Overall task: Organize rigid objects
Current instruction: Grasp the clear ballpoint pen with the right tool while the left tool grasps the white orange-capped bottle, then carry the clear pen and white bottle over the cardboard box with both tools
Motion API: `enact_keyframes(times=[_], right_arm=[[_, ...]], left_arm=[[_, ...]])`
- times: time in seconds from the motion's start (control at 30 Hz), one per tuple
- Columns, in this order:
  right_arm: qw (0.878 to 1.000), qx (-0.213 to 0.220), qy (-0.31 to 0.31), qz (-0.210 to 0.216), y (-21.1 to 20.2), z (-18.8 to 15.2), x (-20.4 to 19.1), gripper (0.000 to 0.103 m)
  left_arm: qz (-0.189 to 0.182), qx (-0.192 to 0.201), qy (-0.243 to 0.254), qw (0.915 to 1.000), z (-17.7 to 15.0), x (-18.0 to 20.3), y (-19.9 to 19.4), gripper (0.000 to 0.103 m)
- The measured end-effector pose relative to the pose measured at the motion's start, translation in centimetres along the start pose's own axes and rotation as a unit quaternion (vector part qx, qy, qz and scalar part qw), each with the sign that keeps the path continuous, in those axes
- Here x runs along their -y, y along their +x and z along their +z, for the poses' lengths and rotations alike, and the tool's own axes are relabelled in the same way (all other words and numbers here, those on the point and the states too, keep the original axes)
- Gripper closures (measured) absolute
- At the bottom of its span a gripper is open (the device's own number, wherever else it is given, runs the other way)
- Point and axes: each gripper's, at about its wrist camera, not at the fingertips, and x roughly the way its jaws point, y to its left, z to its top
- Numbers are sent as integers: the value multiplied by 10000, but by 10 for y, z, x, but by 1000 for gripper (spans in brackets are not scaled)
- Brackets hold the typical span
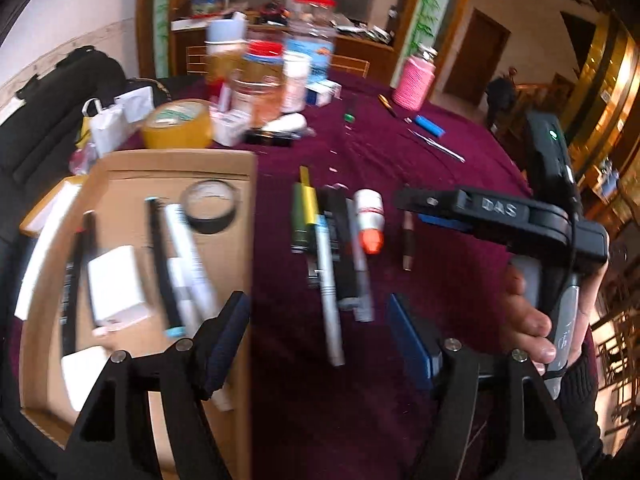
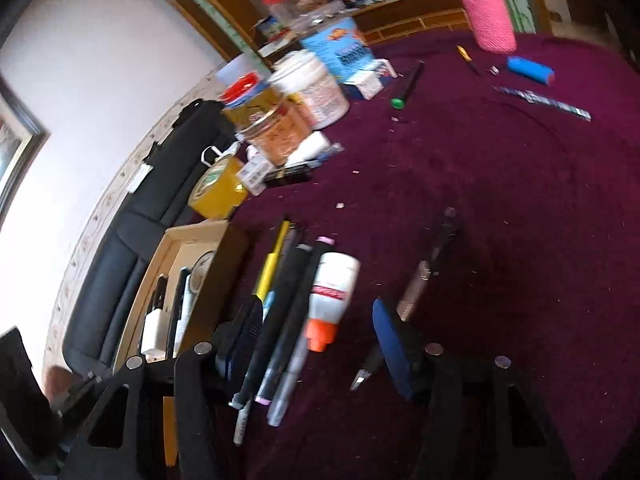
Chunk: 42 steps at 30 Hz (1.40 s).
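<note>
A cardboard box [image 1: 248, 240] on the left holds pens, a white block [image 1: 118, 284] and a black tape roll [image 1: 210, 206]. Beside it on the maroon cloth lies a row of pens and markers [image 1: 332, 264] with a white glue bottle [image 1: 370, 218], orange-capped. My left gripper [image 1: 320, 344] is open and empty, hovering over the box edge and the near end of the pens. My right gripper [image 2: 320, 344] is open and empty above the same pens [image 2: 280, 336] and glue bottle [image 2: 332, 292]; it shows in the left wrist view [image 1: 440, 208] to their right.
Jars, bottles and small boxes [image 1: 272, 76] crowd the far side, with a yellow tape roll [image 1: 178, 124]. A pink container [image 1: 414, 80], blue lighter [image 1: 430, 126], tweezers [image 1: 438, 146] and a brown stick [image 1: 408, 246] lie further right. A small knife [image 2: 424, 276] lies by my right gripper.
</note>
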Motion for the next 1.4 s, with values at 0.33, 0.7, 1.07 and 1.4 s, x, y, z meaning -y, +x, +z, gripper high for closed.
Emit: enact_keyframes(times=[0.33,0.7,1.07,1.4], right_arm=[[9928,-10,417,-1127,19,2,27,58],[9852,-2,73,-1715,24,-1,25,88],[9860,-213,1167,-1174,0,-6,57,88],[9840,-173,1461,-1009,-2,-9,62,88]], left_arm=[[307,-117,-133,9994,-7,24,-14,32],[363,0,-174,9992,28,47,5,33],[353,-490,-41,9982,75,52,105,49],[625,-648,504,9947,75,70,148,77]])
